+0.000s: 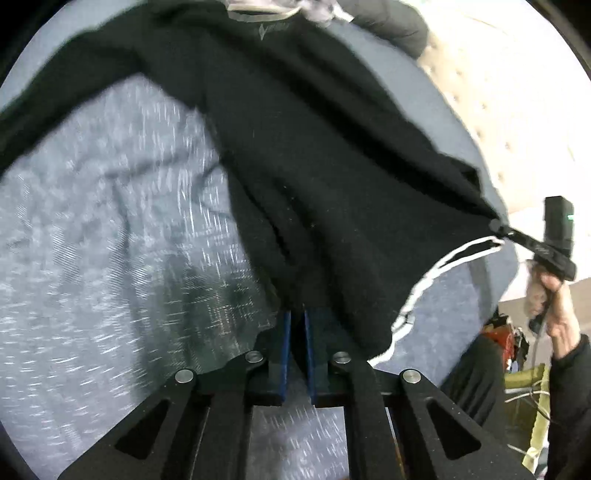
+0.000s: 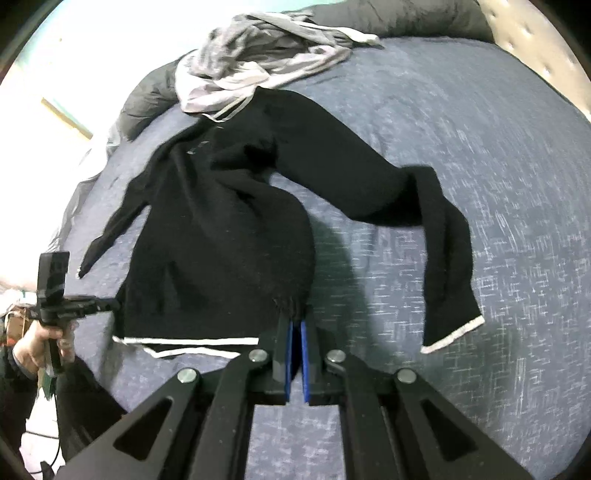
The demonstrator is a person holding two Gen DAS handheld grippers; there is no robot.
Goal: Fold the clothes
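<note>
We see the bed (image 2: 461, 122), covered in mottled blue-grey fabric, filling the space ahead of both pairs of fingers. On it lies the black sweater (image 2: 221, 221) with white trim, its body stretched between the two grippers and one long sleeve (image 2: 436, 229) trailing off to the right of the right fingers. The left gripper (image 1: 297, 321) has its blue fingers nearly together, pinching the sweater's hem. The right gripper (image 2: 295, 325) likewise has its fingers clamped on the hem's other corner, the cloth puckering there. Beyond the sweater's collar, farthest from our fingers, a heap of grey clothes (image 2: 258, 55) crowds the collar. A dark pillow (image 2: 399, 18) sits behind that, beside the tufted cream headboard (image 2: 535, 37).
</note>
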